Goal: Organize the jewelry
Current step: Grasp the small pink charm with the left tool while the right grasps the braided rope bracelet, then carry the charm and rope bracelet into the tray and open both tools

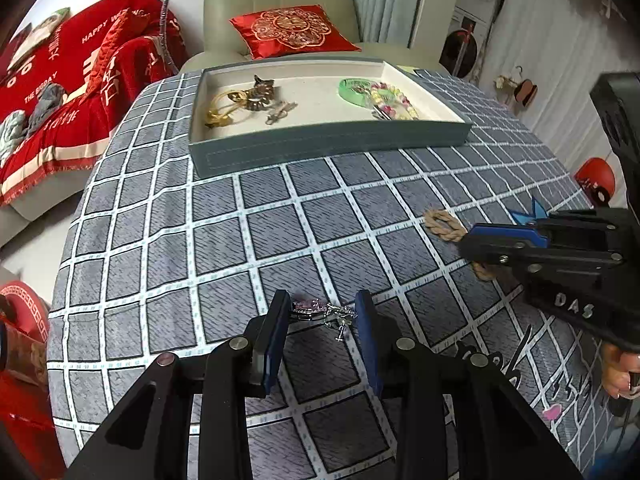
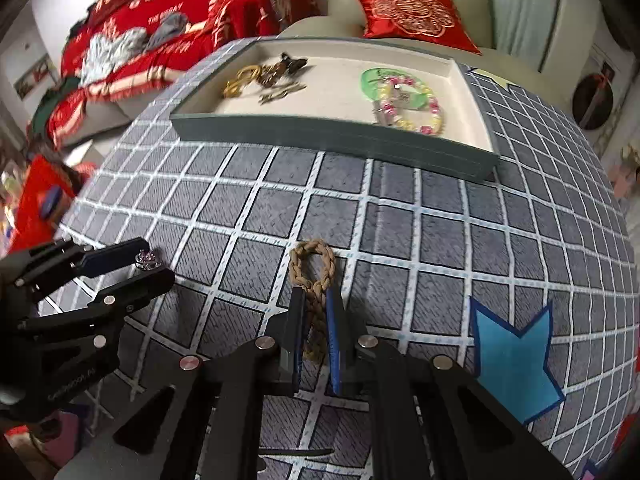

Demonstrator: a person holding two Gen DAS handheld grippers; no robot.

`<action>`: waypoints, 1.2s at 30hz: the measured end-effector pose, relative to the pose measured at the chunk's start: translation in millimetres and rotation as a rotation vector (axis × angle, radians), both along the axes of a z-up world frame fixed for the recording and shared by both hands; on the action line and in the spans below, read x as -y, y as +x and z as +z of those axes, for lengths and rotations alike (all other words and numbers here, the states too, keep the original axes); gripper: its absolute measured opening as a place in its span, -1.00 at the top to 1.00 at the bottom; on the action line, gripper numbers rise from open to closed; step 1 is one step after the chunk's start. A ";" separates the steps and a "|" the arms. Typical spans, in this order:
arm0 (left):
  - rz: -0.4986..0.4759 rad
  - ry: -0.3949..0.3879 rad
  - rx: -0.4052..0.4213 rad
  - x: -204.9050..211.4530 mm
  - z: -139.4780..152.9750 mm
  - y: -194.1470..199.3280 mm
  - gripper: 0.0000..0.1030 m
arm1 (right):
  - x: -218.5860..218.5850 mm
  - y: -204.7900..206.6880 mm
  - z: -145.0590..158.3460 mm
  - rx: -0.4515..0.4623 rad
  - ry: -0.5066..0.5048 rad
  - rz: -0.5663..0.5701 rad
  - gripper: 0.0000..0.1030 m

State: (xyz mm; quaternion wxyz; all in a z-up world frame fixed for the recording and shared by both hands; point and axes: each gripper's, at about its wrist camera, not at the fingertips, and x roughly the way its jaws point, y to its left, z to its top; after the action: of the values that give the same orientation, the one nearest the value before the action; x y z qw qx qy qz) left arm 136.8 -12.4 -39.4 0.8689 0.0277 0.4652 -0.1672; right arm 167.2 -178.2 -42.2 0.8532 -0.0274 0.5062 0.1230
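Note:
A grey jewelry tray [image 1: 328,148] stands at the table's far side, holding gold and bronze pieces [image 1: 248,100] on the left and a green bangle with a bead bracelet [image 1: 380,96] on the right. My left gripper [image 1: 323,312] is open, its fingers on either side of a silver and pink jewelry piece [image 1: 324,311] on the cloth. My right gripper [image 2: 316,320] is closed on a tan braided rope bracelet [image 2: 314,276], whose loop lies on the cloth ahead. The tray also shows in the right wrist view [image 2: 332,136].
The table wears a grey checked cloth [image 1: 240,240] with a blue star patch [image 2: 516,356]. A beige armchair with a red cushion [image 1: 292,30] stands behind the tray. A sofa with red throws [image 1: 60,92] is at the left.

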 end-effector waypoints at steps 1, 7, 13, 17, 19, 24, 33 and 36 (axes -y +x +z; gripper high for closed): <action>0.002 -0.004 0.002 -1.7 1.7 0.0 0.03 | 1.9 -0.3 1.9 0.002 0.007 -0.004 0.78; 0.013 -0.029 0.008 -8.8 10.8 2.1 0.03 | 18.5 -4.0 15.8 0.016 0.074 -0.038 0.78; 0.017 -0.051 0.032 -13.7 25.1 7.8 0.03 | 30.6 -1.1 34.2 0.039 0.135 -0.067 0.78; 0.023 -0.084 0.036 -18.2 35.4 17.5 0.03 | 37.6 6.8 50.0 0.060 0.179 -0.087 0.78; 0.026 -0.091 0.046 -20.0 41.1 23.7 0.03 | 39.5 12.7 58.2 0.072 0.192 -0.091 0.78; 0.031 -0.089 0.086 -21.4 58.3 45.4 0.03 | 38.6 38.3 73.6 0.092 0.211 -0.093 0.78; 0.047 -0.093 0.113 -19.7 74.4 100.9 0.03 | 25.5 95.0 76.3 0.075 0.262 -0.086 0.78; 0.052 -0.089 0.114 -16.6 72.2 116.2 0.03 | 22.3 112.6 70.1 0.055 0.285 -0.092 0.78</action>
State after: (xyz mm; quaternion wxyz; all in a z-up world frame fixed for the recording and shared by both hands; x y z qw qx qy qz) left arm 253.0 4.2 32.8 0.8984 -0.0135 0.4076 -0.1630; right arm 279.8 -200.5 27.9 0.8668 0.1137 0.4605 0.1538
